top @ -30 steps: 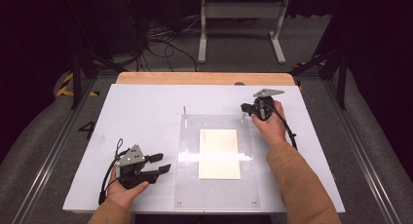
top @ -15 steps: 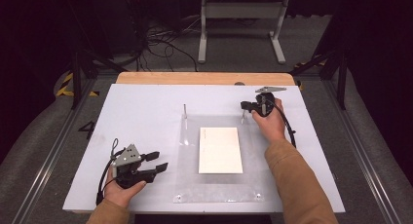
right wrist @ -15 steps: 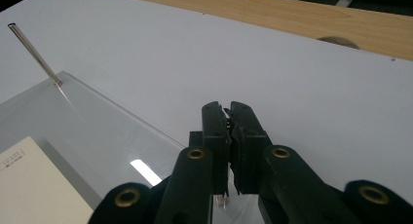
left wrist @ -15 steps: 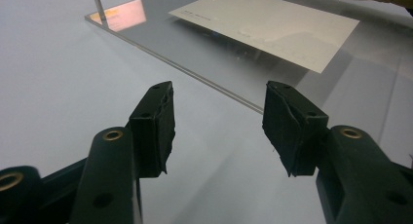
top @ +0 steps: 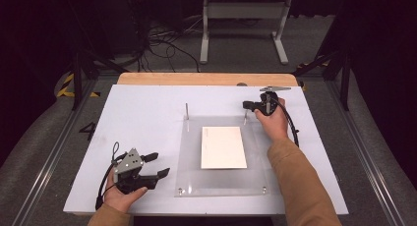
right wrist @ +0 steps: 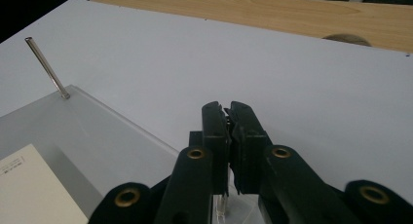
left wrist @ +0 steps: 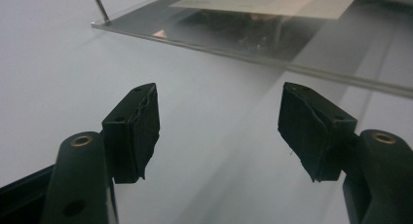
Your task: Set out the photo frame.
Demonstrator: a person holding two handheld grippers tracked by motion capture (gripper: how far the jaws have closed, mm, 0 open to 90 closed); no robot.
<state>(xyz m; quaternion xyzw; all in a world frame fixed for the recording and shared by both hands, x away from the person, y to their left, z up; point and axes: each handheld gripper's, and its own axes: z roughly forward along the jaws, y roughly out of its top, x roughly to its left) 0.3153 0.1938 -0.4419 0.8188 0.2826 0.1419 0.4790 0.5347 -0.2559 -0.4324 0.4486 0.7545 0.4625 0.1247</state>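
At the far corner of a clear acrylic plate (top: 192, 177) carrying a white card (top: 223, 147), the right gripper (top: 247, 105) pinches a thin upright metal pin (right wrist: 220, 207), seemingly seating it; the left gripper (top: 158, 164), jaws just widened and empty, waits beside the plate's near-left edge

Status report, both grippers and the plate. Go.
Left gripper open, jaws just widened, nothing between them, short of the clear plate. Right gripper shut on the corner pin. Card lies on plate. Nothing in the way.
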